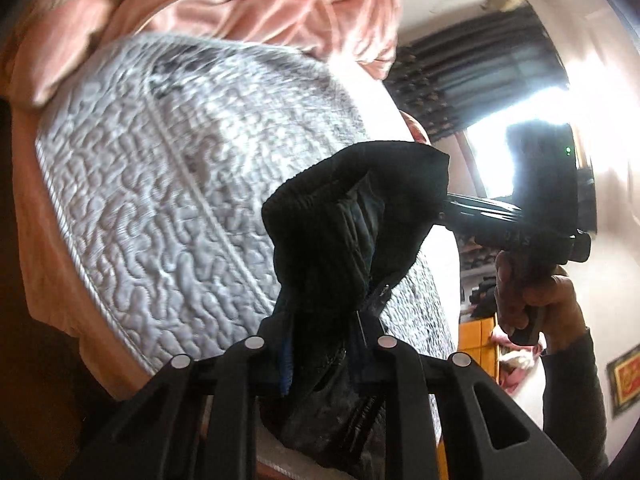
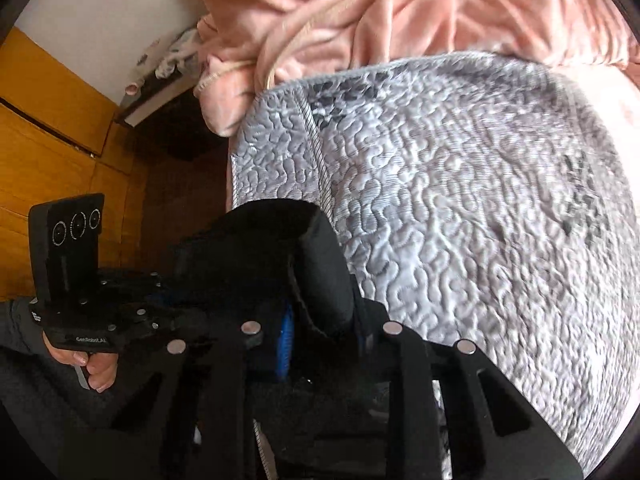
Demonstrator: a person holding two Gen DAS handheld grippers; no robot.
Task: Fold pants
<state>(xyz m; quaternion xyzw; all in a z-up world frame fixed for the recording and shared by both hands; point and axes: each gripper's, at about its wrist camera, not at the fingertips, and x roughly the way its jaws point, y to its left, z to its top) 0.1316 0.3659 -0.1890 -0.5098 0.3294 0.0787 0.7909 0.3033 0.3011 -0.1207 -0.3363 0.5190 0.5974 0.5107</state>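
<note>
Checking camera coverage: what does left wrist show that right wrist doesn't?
Left wrist only: a bright window with dark curtains, the right gripper seen from outside, clamped on the pants' far edge, and the hand holding it.

Right wrist only: wooden cabinets and the left gripper's body.

Both: black pants held aloft between the fingers, the grey quilted mattress, the pink blanket.

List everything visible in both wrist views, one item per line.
black fabric pants: one, black, bunched and held up between both grippers above the bed
grey quilted mattress cover: one, grey, spread over the bed
pink rumpled blanket: one, pink, heaped at the bed's far end
dark patterned curtain: one, dark, beside the bright window
orange wooden cabinet: one, orange, against the wall
left gripper: black, shut on the pants
right gripper: black, shut on the pants
</note>
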